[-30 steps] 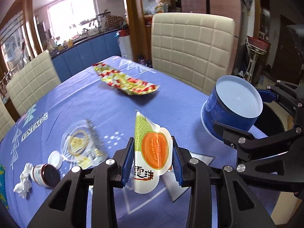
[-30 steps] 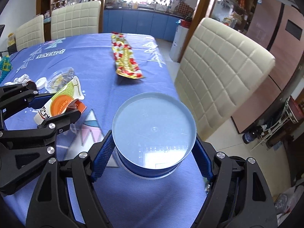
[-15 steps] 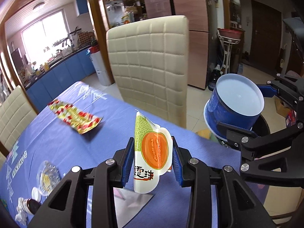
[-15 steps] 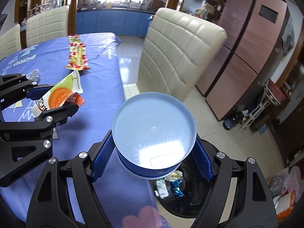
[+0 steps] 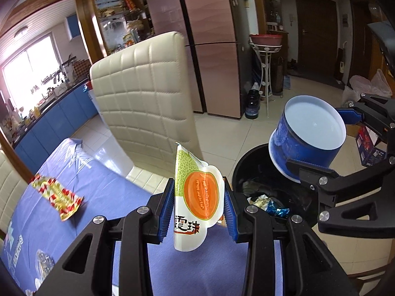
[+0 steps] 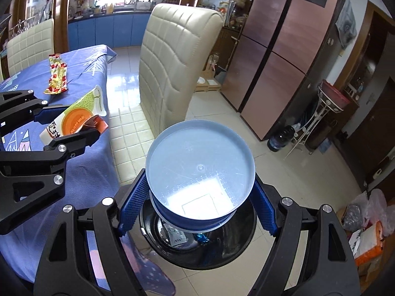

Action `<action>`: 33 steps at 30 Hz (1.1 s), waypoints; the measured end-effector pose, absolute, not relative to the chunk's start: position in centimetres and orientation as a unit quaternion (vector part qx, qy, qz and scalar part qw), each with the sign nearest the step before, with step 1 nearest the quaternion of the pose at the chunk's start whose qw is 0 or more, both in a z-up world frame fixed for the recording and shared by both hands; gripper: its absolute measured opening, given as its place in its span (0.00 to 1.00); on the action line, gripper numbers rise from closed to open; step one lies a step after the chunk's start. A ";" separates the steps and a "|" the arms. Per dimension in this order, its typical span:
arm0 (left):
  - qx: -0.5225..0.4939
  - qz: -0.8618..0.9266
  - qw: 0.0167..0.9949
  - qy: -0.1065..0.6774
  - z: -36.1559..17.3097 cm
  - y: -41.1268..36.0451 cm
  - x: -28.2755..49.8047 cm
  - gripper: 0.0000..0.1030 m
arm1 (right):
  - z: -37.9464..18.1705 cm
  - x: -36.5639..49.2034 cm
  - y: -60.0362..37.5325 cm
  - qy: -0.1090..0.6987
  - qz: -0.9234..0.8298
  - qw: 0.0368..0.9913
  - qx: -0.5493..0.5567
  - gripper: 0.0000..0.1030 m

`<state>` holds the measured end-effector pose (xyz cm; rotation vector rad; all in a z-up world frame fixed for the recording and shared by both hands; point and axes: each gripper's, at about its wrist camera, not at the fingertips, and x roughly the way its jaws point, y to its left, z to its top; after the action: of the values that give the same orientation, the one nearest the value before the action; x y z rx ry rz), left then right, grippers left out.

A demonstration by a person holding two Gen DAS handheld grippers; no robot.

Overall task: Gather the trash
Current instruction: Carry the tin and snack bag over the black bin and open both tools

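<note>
My left gripper (image 5: 198, 212) clamps a melon wrapper (image 5: 196, 197) above the table (image 5: 103, 197) edge, my right gripper (image 6: 197, 212) clamps a blue tub (image 6: 200, 185) over the black bin (image 6: 222, 251), chair (image 5: 145, 93) beside.

Black trash bin (image 6: 246, 234) mostly hidden: blue tub (image 6: 200, 185) covers its upper opening in right wrist view, hand-held gripper arms cover its lower rim. Contents barely visible at bottom centre, a few wrappers (image 5: 269, 206), labels unreadable. Tub's inside can't be seen, only its pale base faces camera. Melon packet (image 5: 195, 197) lower edge hides behind the left hand-held gripper's fingers (image 5: 165, 212). Clear plastic item (image 5: 44, 265) at lower left frame edge is blurred, cut off. Bench (image 5: 103, 197) cropped at left and bottom. Countertop clutter upper left too small to tell.
</note>
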<state>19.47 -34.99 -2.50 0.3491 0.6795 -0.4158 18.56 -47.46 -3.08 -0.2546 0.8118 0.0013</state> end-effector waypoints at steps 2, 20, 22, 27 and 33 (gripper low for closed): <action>0.172 -0.209 0.906 0.325 -2.3 -36.0 19.7 0.34 | -2.9 18.4 -48.0 0.392 -0.003 0.912 -0.122 0.76; 0.177 -0.238 0.899 0.321 -1.4 -40.2 21.6 0.34 | -2.9 19.5 -51.6 0.383 -0.042 0.917 -0.108 0.86; 0.182 -0.244 0.897 0.320 -1.4 -40.8 21.5 0.34 | -3.1 19.3 -52.0 0.383 -0.047 0.916 -0.106 0.86; 0.189 -0.254 0.893 0.320 -1.5 -41.9 21.4 0.35 | -3.4 19.0 -53.0 0.388 -0.059 0.914 -0.100 0.86; 0.198 -0.263 0.888 0.321 -1.6 -43.1 21.2 0.37 | -3.9 18.4 -54.1 0.392 -0.071 0.913 -0.091 0.86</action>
<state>21.17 -43.11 -1.60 0.4107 0.6669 -0.5459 18.40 -54.13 -3.85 -0.1873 0.8079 -0.1472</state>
